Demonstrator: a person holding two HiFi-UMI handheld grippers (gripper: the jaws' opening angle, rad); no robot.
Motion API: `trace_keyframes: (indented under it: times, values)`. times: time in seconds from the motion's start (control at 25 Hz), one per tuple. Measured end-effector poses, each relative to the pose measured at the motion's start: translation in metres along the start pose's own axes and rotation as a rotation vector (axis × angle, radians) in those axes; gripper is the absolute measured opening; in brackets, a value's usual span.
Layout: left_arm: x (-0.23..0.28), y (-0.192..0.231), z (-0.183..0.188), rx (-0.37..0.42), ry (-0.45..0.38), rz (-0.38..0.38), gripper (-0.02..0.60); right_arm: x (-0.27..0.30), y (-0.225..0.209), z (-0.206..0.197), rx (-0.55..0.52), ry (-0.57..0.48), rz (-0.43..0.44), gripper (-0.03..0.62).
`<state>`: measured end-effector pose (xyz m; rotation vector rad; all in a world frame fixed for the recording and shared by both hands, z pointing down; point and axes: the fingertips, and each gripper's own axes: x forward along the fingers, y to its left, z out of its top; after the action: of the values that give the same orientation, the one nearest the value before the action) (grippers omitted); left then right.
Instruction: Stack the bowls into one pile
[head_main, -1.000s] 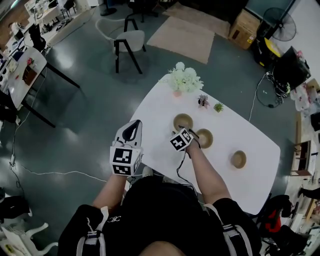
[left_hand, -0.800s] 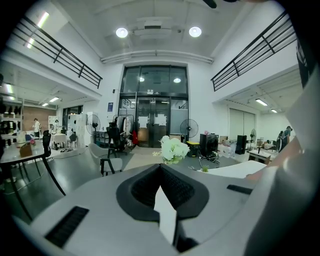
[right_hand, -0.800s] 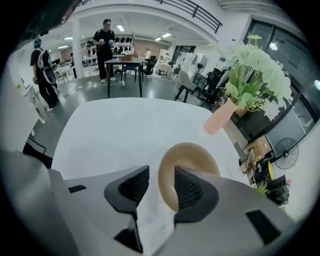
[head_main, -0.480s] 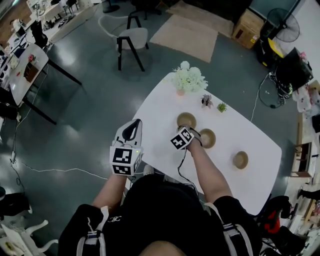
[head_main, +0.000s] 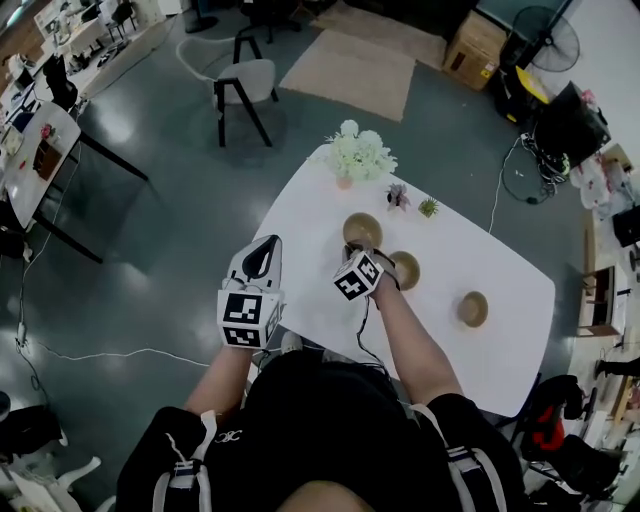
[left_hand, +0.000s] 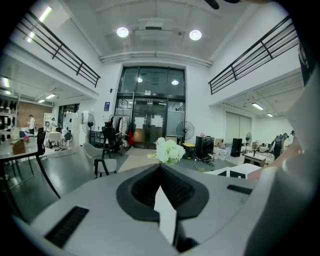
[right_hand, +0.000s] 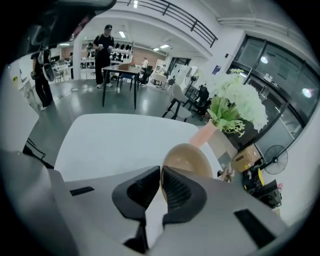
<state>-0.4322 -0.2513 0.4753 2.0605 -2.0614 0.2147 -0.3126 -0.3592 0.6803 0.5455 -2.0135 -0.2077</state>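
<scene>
**A:** Where were the bowls?

**B:** Three tan bowls stood apart on a white table (head_main: 300, 240), each alone. They ran in a slanting row: the far bowl (head_main: 362, 228), the middle bowl (head_main: 405, 270), then the near bowl (head_main: 473, 308) well off to the right.

**A:** What was the right gripper doing?

**B:** The right gripper (head_main: 368, 250) pointed steeply down at the far bowl. Its jaws had just been closing and stood narrow, pinching that bowl's near rim between them. In the right gripper view, the bowl's hollow showed just past the jaw tips.

**A:** And the left one?

**B:** The left gripper (head_main: 266, 248) hung off the table's left edge, above the grey floor (head_main: 150, 250). Its jaws were pressed together with nothing between them.

**A:** Anything else on the table?

**B:** White flowers (head_main: 355, 155) stood at the far end. Two small plants (head_main: 398, 196) sat between them and the bowls.
</scene>
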Motion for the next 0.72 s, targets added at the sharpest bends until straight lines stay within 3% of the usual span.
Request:
trace_keyframes:
  times: [0.32,0.72]
  values:
    - [0.013,-0.039,0.008,0.018,-0.015,-0.085,0.012,-0.047,-0.024,-0.013,-0.002,-0.032,-0.102,0.037]
    - [0.025,-0.099,0.016,0.058,-0.023,-0.210,0.012,-0.079,-0.042,-0.084,0.088,0.045,-0.172,0.037]
